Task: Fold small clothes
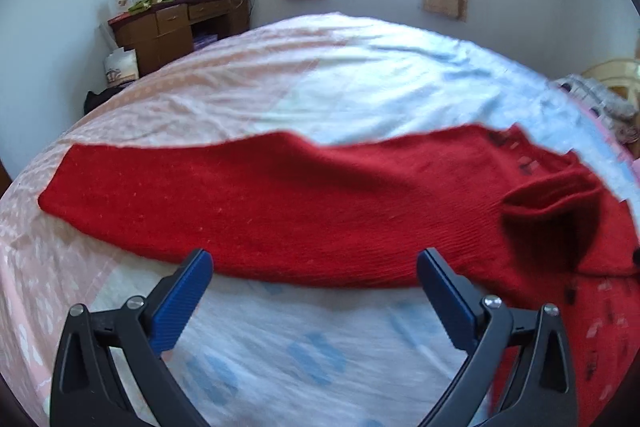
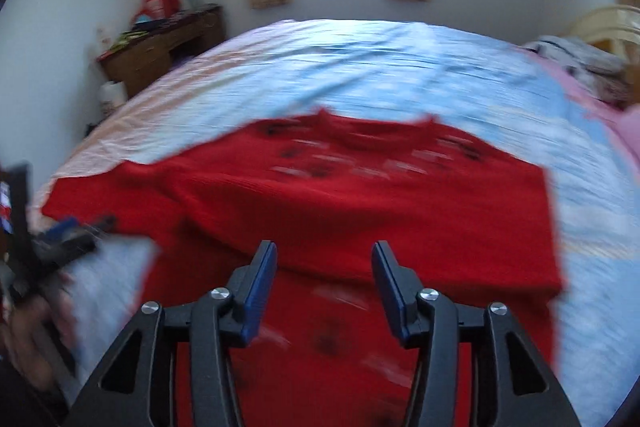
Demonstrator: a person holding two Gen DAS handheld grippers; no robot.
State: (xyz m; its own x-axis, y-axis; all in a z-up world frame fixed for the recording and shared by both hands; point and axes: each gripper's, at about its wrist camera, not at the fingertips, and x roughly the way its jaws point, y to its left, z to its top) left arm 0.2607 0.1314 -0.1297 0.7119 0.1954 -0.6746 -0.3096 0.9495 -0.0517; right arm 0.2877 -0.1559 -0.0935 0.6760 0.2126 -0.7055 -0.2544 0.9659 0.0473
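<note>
Your right gripper (image 2: 324, 263) gapes empty above the red knitted sweater (image 2: 320, 211); left gripper (image 1: 314, 269) spread beside its sleeve (image 1: 200, 187). One fold laid; sleeve remains.

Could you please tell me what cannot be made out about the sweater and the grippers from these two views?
- Right wrist view: motion blur smears the pattern on the red sweater; its motifs are unreadable.
- Right wrist view: the left gripper is blurred at the frame edge, so how its jaws stand is unclear there.
- Left wrist view: the sweater's right side runs off the frame edge.
- Both views: whether the sweater lies doubled over under its top layer is hidden.
</note>
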